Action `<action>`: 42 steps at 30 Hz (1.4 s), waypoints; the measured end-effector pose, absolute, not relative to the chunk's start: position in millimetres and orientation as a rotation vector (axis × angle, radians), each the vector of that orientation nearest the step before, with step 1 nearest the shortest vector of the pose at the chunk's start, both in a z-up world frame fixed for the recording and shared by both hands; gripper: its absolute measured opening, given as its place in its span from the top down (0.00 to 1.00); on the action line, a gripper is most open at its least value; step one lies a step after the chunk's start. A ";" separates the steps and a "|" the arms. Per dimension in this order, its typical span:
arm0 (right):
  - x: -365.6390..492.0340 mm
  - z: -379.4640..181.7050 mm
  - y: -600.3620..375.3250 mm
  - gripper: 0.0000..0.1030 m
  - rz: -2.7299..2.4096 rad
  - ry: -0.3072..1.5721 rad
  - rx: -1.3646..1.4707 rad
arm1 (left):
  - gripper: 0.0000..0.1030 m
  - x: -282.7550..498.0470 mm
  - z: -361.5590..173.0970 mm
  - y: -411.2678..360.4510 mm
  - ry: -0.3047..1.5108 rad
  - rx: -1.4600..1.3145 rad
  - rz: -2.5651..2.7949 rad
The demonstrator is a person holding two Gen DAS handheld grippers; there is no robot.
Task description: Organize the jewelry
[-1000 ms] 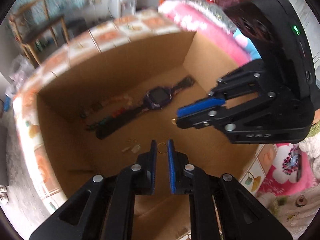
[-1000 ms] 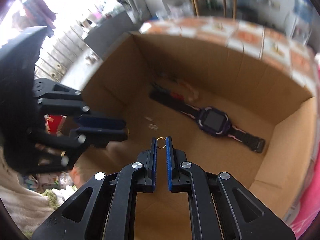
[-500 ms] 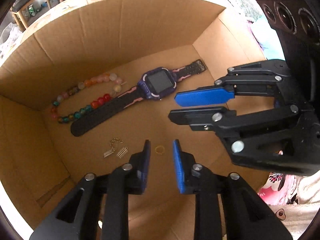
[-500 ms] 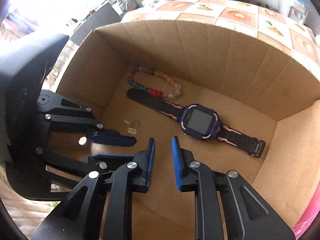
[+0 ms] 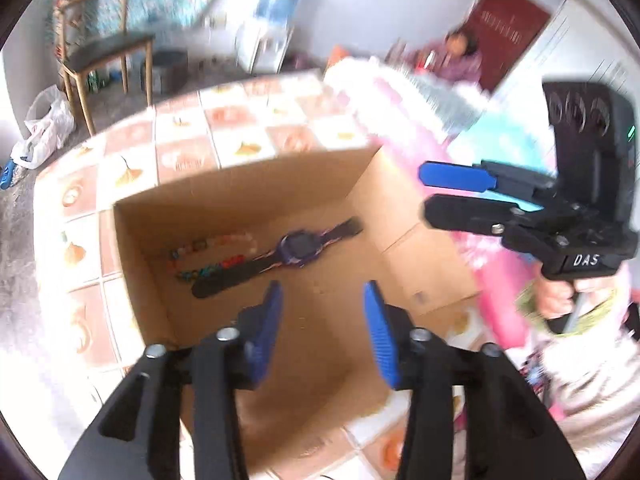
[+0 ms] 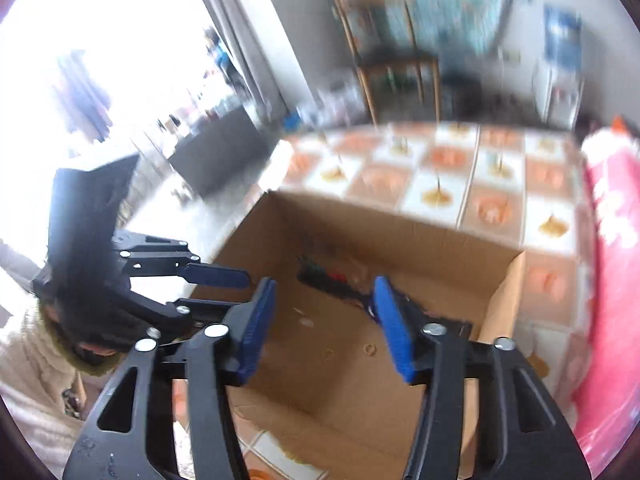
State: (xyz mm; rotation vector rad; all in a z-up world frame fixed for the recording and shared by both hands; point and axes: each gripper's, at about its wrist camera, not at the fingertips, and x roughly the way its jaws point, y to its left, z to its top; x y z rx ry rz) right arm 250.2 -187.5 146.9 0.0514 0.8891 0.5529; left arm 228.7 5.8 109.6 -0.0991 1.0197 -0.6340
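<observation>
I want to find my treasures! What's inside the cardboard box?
Inside the cardboard box lie a purple watch, a colourful bead bracelet and two tiny gold rings. The tongs' own arms hide the near floor of the box.

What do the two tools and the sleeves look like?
Both match: the left tool and right tool have black linkage fingers with silver pivot bolts and ribbed blue pads. The right tool's black housing carries white "DAS" lettering and a green light. A fuzzy cream sleeve shows behind the left one.
</observation>
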 end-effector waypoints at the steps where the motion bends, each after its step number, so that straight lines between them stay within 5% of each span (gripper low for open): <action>1: 233.6 158.7 -189.3 0.44 0.555 0.841 0.046 | 0.51 211.2 118.8 12.9 0.972 -0.119 -0.643; 6: 167.8 189.2 -200.4 0.37 0.555 0.683 0.042 | 0.25 136.1 142.4 35.0 0.813 -0.195 -0.709; 13: 102.6 150.5 -202.3 0.37 0.581 0.707 0.104 | 0.13 75.0 115.9 40.3 0.820 -0.225 -0.805; 19: 103.1 49.9 -198.2 0.37 0.499 0.931 0.232 | 0.13 78.6 58.7 21.0 0.906 -0.127 -0.649; 25: 108.1 -15.3 -185.0 0.58 0.353 1.060 0.222 | 0.13 91.9 -4.7 -11.2 0.957 0.027 -0.517; 37: 119.1 -34.5 -164.8 0.74 0.316 1.085 0.074 | 0.18 82.3 -41.8 -57.3 0.896 0.260 -0.441; 42: 127.2 -35.0 -142.4 0.80 0.402 1.092 0.082 | 0.31 84.3 -47.9 -62.4 0.901 0.315 -0.427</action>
